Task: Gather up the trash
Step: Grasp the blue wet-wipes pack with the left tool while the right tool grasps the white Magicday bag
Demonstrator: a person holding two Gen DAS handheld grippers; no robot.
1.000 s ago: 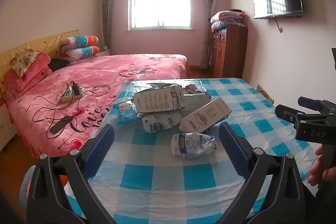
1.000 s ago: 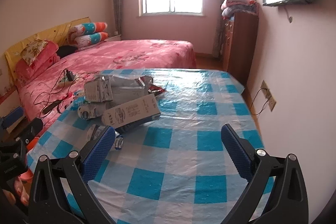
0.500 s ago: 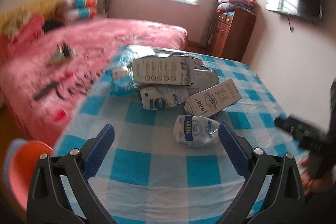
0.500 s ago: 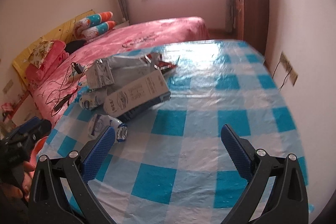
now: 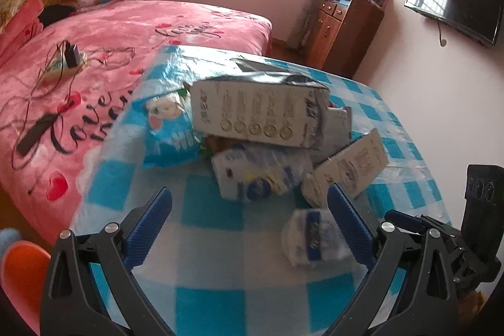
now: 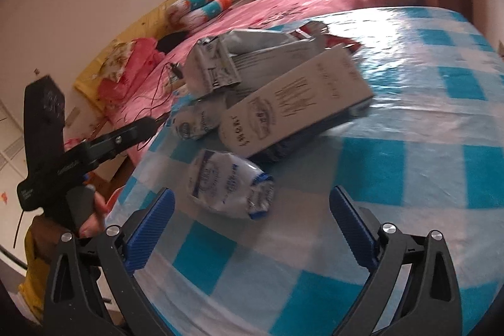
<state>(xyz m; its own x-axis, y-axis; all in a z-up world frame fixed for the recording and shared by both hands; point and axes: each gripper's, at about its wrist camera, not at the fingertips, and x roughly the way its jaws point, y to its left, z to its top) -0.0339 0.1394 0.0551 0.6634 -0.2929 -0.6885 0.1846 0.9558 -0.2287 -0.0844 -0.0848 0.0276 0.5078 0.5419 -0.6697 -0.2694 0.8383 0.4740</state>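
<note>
Both grippers, left and right, are wide apart and empty. The crumpled carton is soft; a grip at its edge may let it slip toward the table edge.

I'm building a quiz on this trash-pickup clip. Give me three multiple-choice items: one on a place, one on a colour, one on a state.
1. Where does the crumpled white-and-blue packet lie?
A. On the bed
B. On the checked tablecloth, nearest the claws
C. On top of the pile

2. What colour are the claw pads?
A. Blue
B. Red
C. Yellow

3. What state is the right claw in?
A. Shut on the packet
B. Shut on nothing
C. Open, holding nothing

Answers:
1 B: it sits alone on the tablecloth, in front of the long carton.
2 A: both wrist views show ribbed blue pads.
3 C: its fingers are spread wide with only cloth between; the left claw is open too.
</note>
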